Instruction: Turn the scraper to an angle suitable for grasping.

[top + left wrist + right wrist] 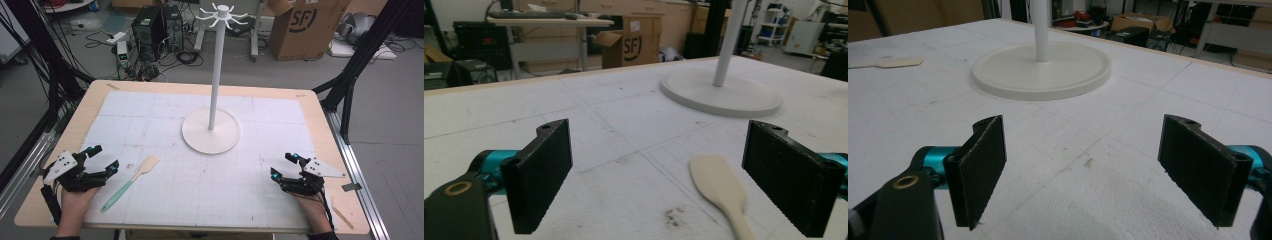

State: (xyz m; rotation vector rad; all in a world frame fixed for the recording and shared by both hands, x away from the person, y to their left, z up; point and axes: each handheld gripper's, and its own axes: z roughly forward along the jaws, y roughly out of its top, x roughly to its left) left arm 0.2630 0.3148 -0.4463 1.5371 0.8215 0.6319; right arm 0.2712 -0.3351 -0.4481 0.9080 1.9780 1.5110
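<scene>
White foam-like sheet point(200, 175), gridded, is laid over a wooden table point(95, 92). A spatula point(131, 182) w/ a pale beige blade and mint-green handle is seen lying flat on the sheet, toward the near-left, blade end pointed up-right toward the stand. A white hanger stand point(214, 75), upright, is placed approx. mid-table; its round base point(197, 137) rests on the sheet and a ring of hooks is carried at the top.

L gripper point(102, 159) is held low at the near-left edge, just beside the spatula but apart from it. In the left gripper view its jaws are spread wide w/ nothing between the pads; the spatula blade point(719, 185) is seen on the sheet ahead, closer to the right-hand jaw, untouched. The stand base point(724, 95) is seen farther off.

R gripper point(284, 165) is held at the near-right, well apart from the spatula. In the right gripper view its jaws are likewise released, nothing gripped, bare sheet between them. The stand base point(1043, 70) is seen straight ahead, and the spatula point(888, 62) far off at upper left.

Beyond the table, a cardboard box point(305, 25) and computer cases point(155, 27) are seen on the floor.
</scene>
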